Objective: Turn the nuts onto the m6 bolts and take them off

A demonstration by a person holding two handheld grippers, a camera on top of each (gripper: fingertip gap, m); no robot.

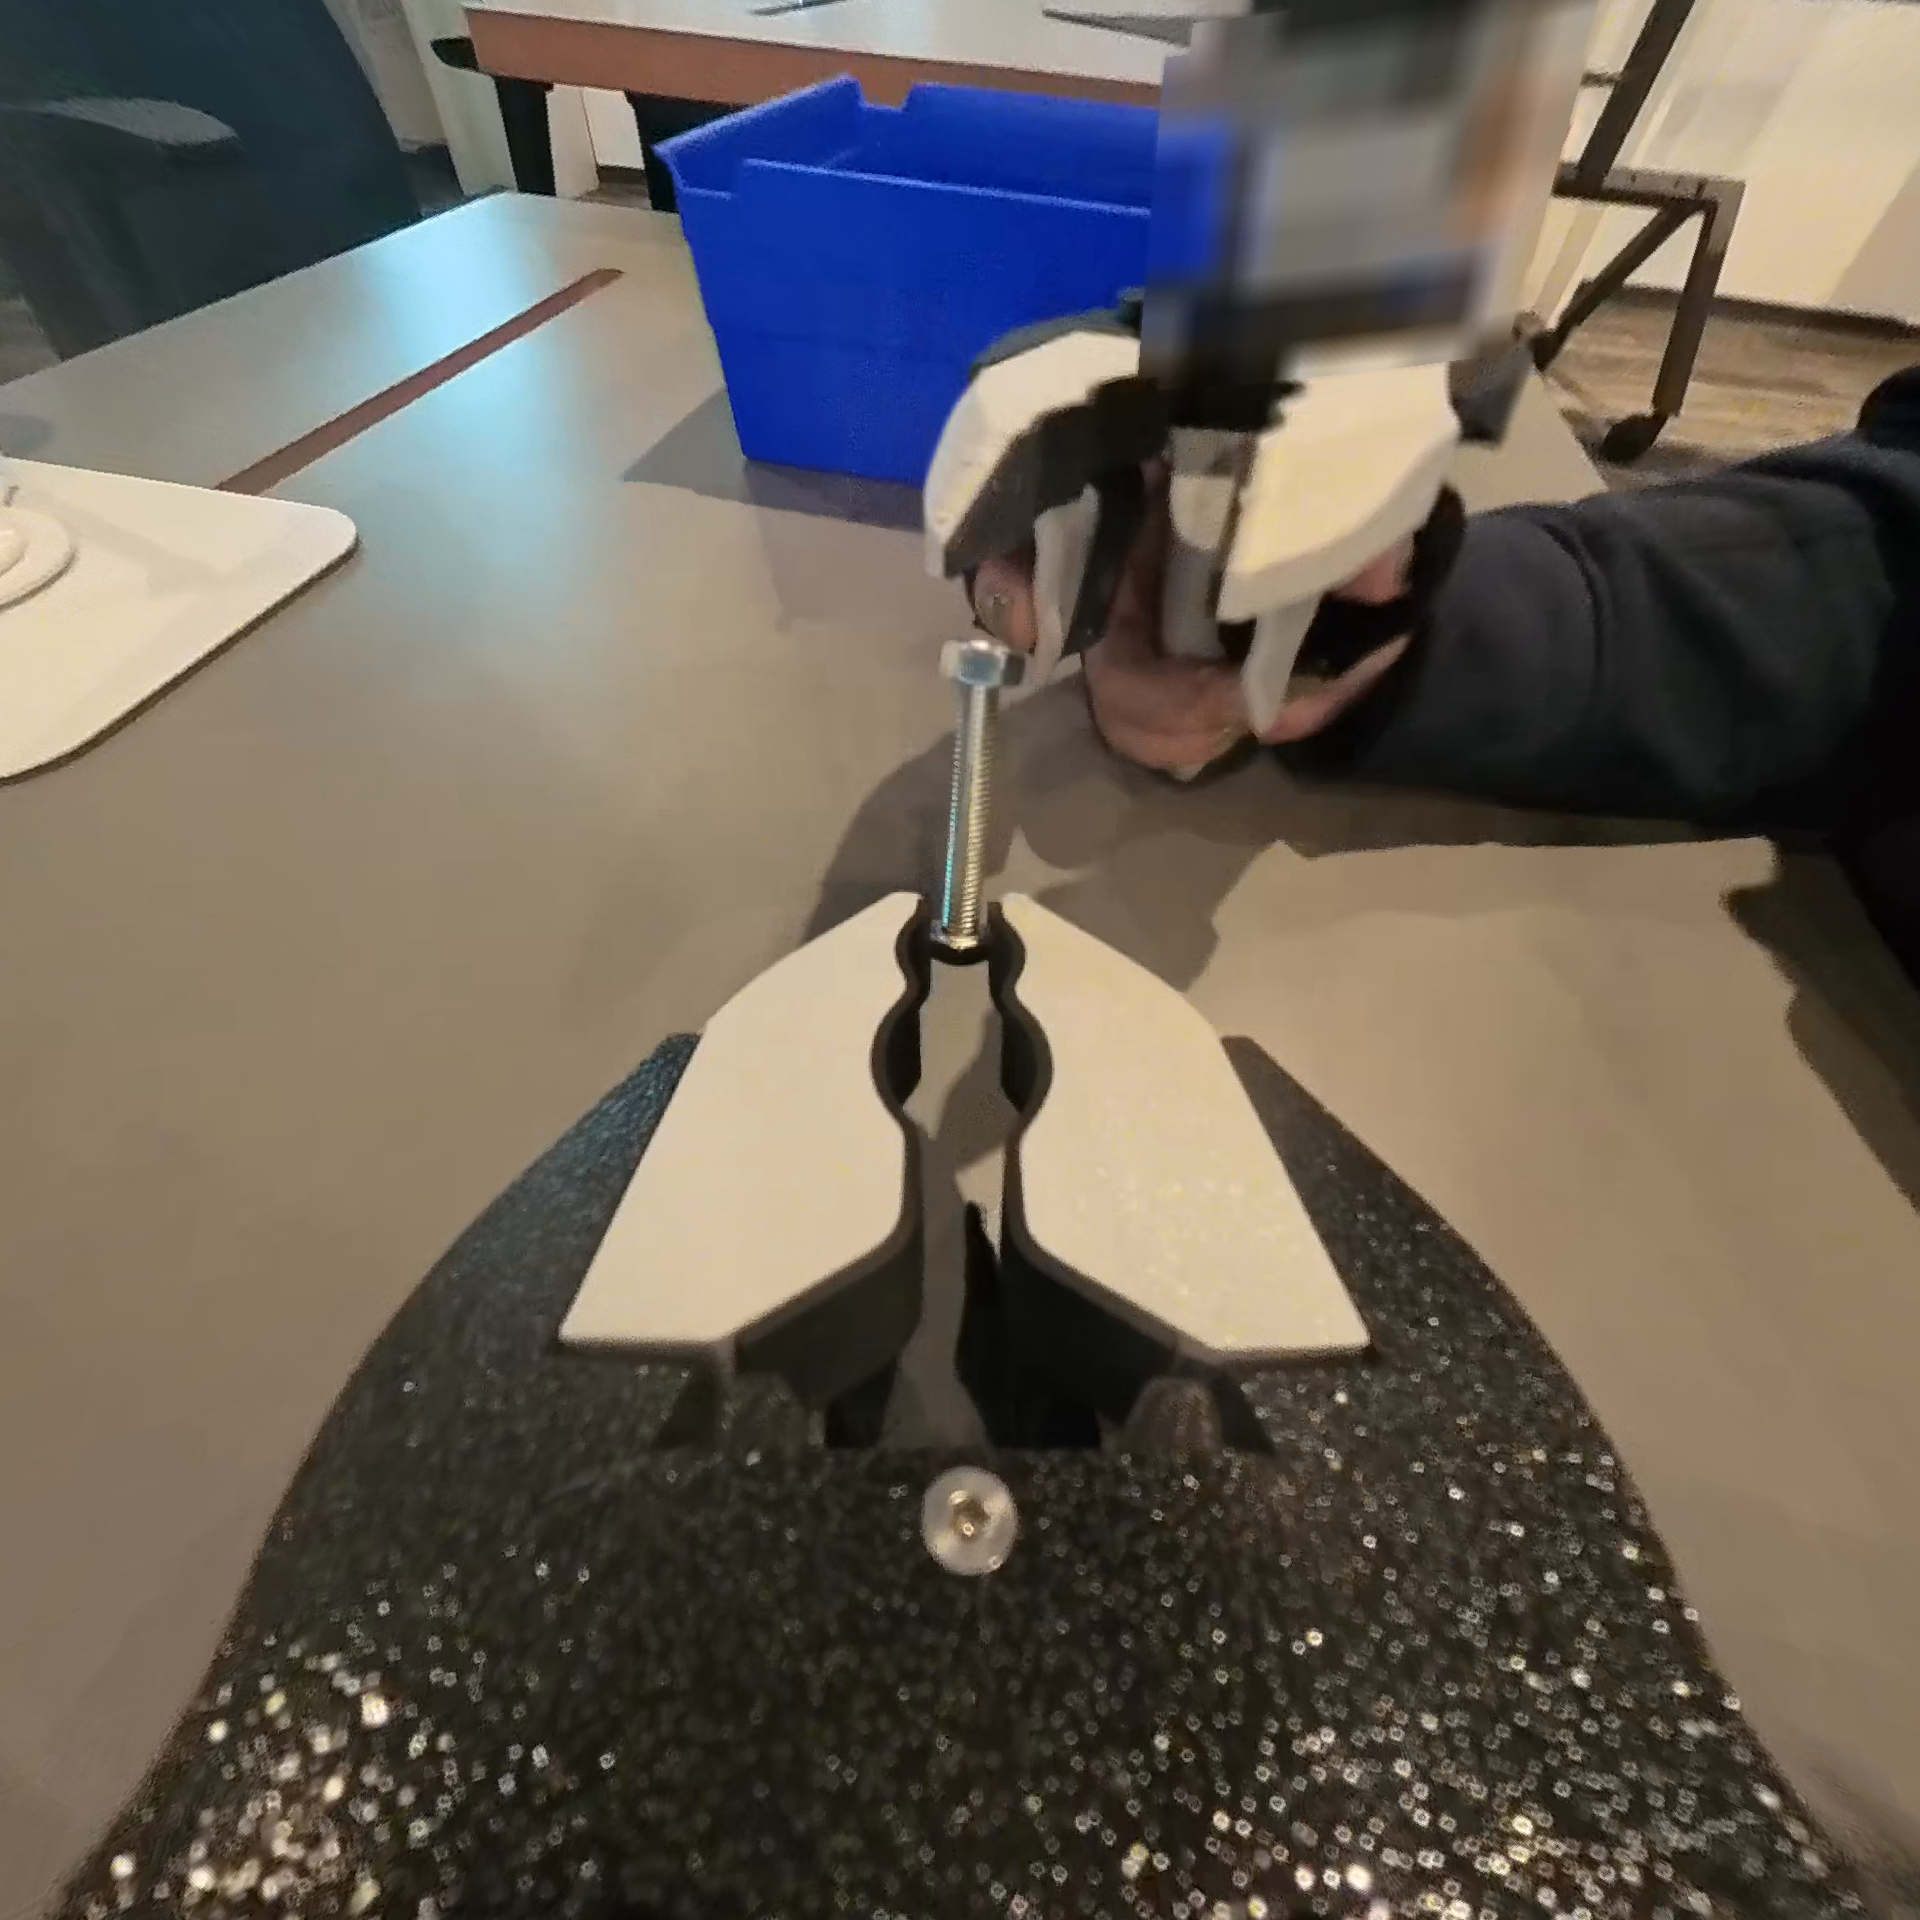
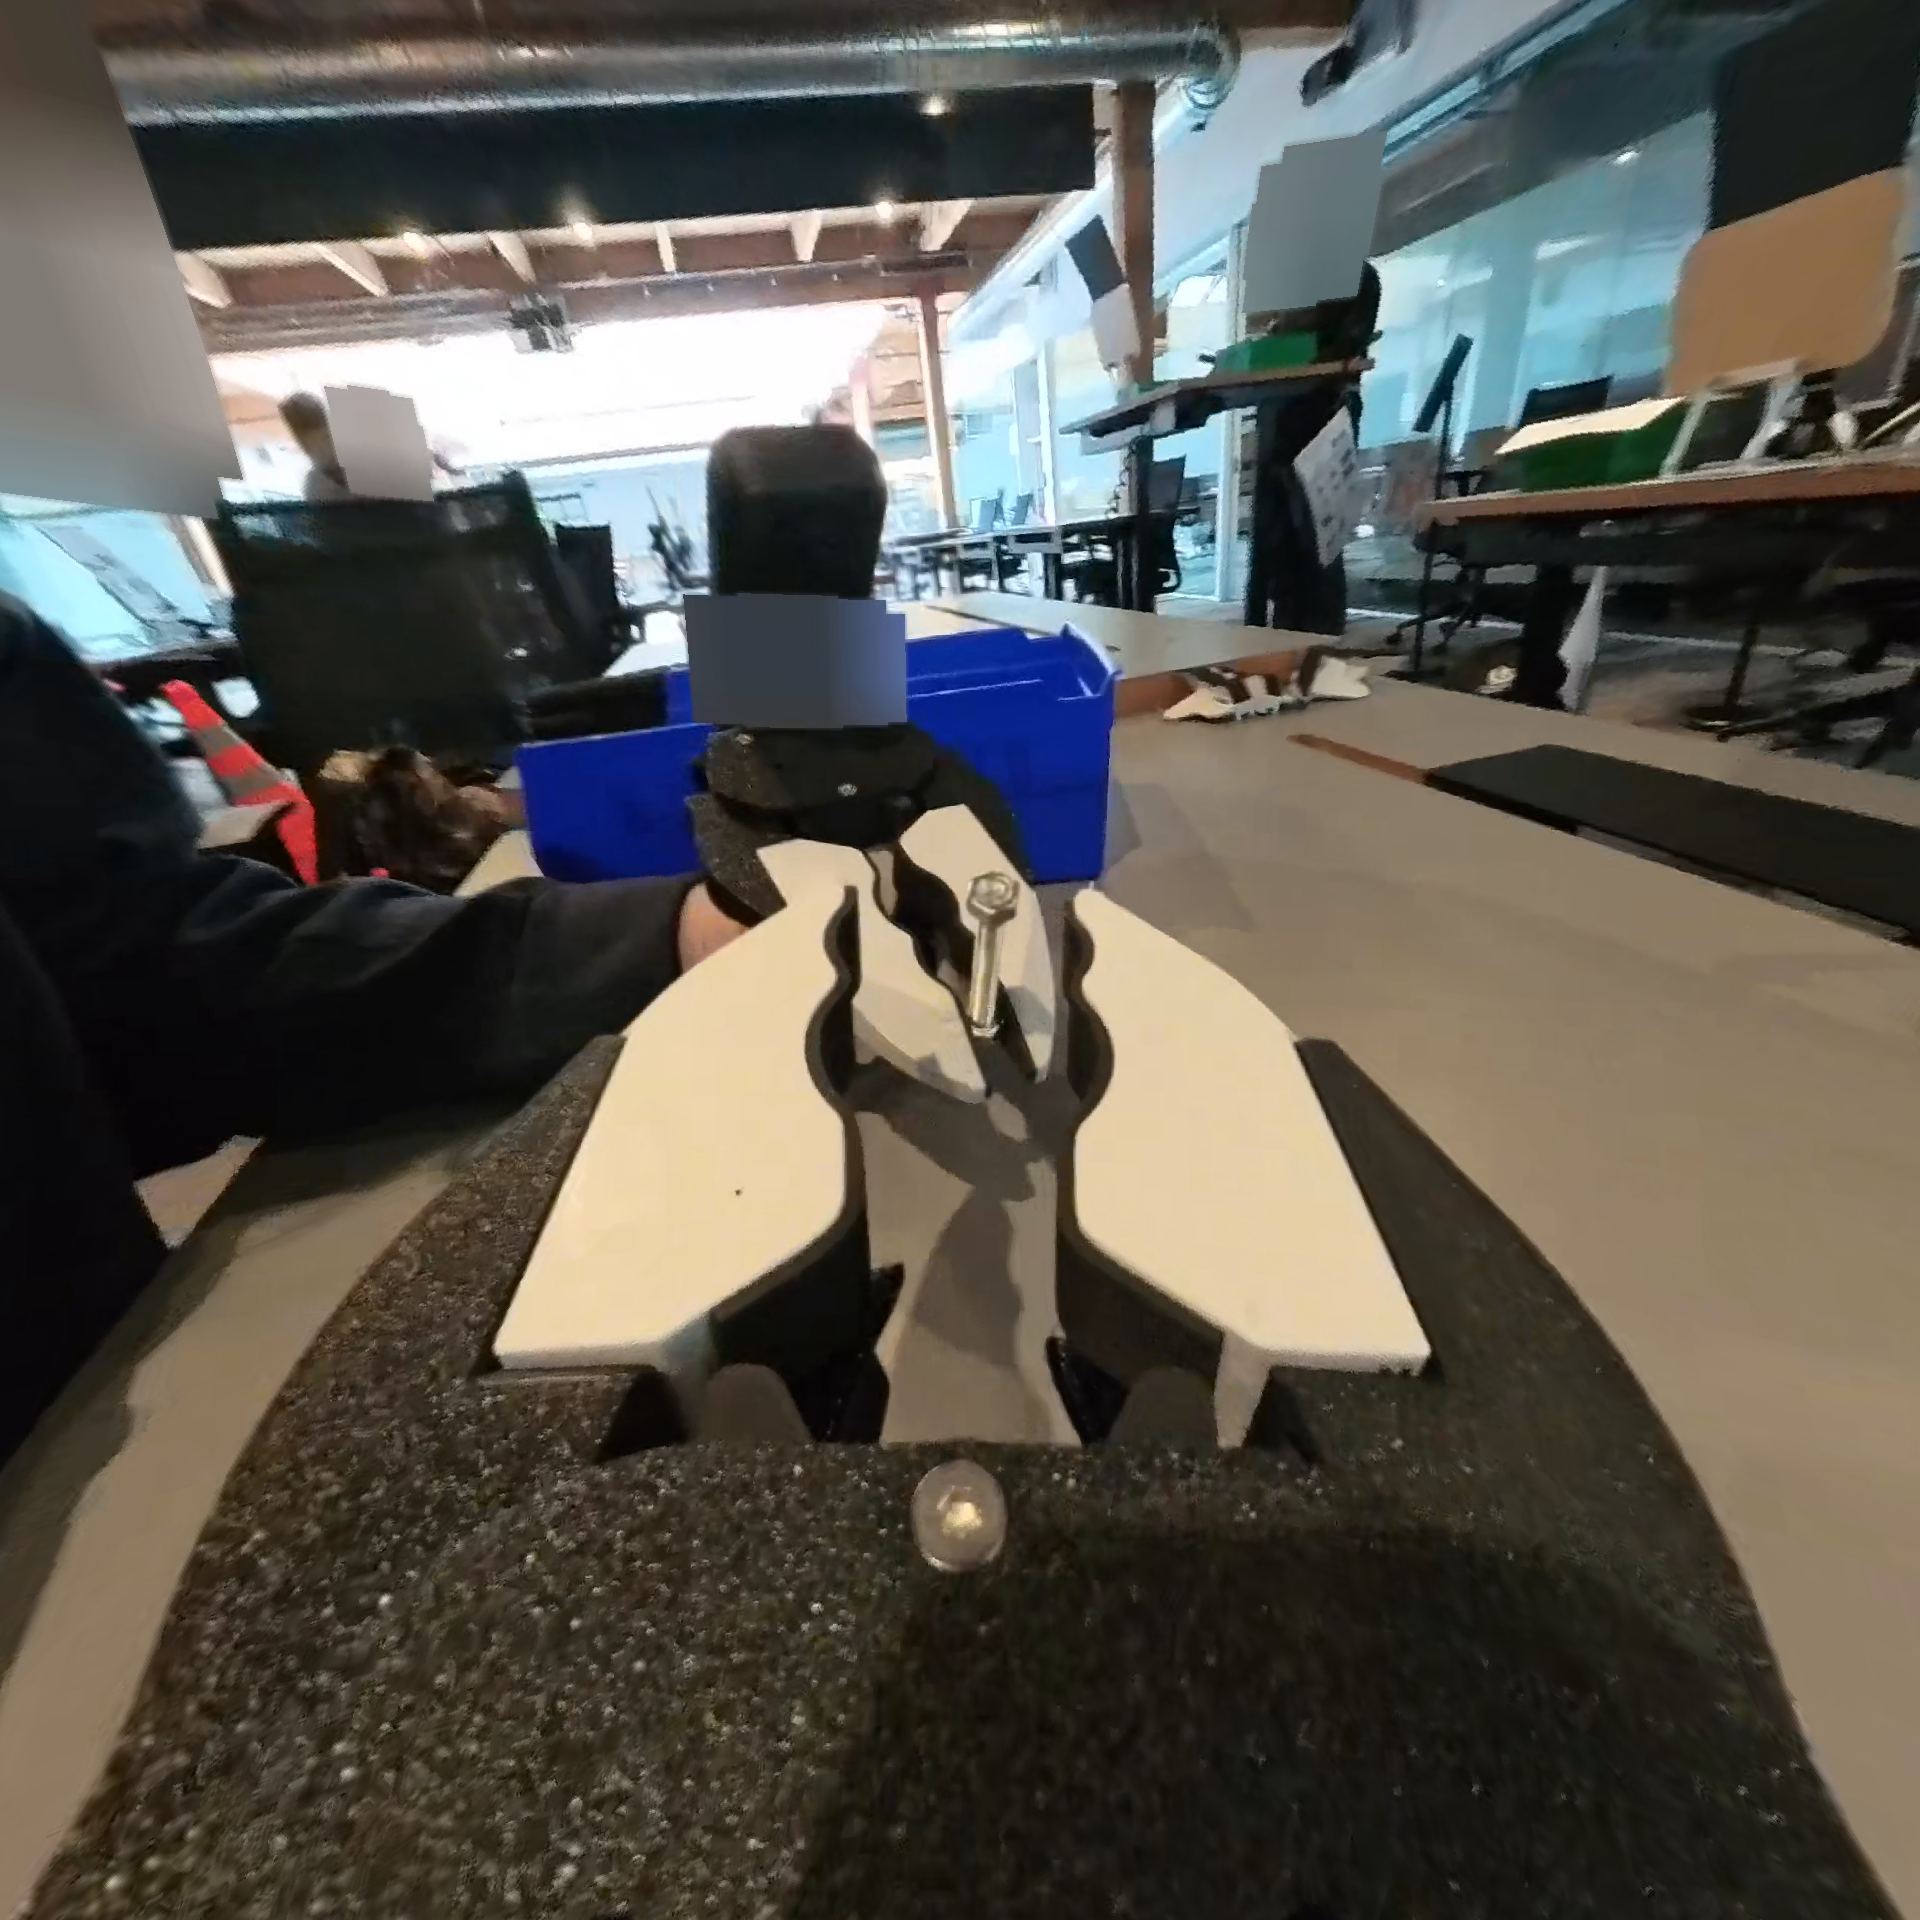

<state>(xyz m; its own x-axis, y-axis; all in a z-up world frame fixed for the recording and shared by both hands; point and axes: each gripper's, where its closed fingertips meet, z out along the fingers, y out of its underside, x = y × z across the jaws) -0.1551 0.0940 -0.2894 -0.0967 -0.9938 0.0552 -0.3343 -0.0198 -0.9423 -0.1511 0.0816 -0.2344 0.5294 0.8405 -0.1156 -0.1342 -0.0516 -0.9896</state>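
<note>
Silver bolt (image 1: 966, 805); white-fingered, black-speckled left tool (image 1: 961, 940); blue bin (image 1: 914, 312); grey table (image 1: 416, 883)

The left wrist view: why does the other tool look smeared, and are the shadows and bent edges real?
Left wrist view: the right tool is smeared by motion blur, while the bolt stays sharp and casts a soft shadow on the grey table. Right wrist view: the wide-angle lens bows the edges, bright background windows glare, and the left tool is crisp.

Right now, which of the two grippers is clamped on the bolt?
The left gripper: its fingertips pinch the bolt at its lower end. The right gripper is open, holding nothing.
</note>
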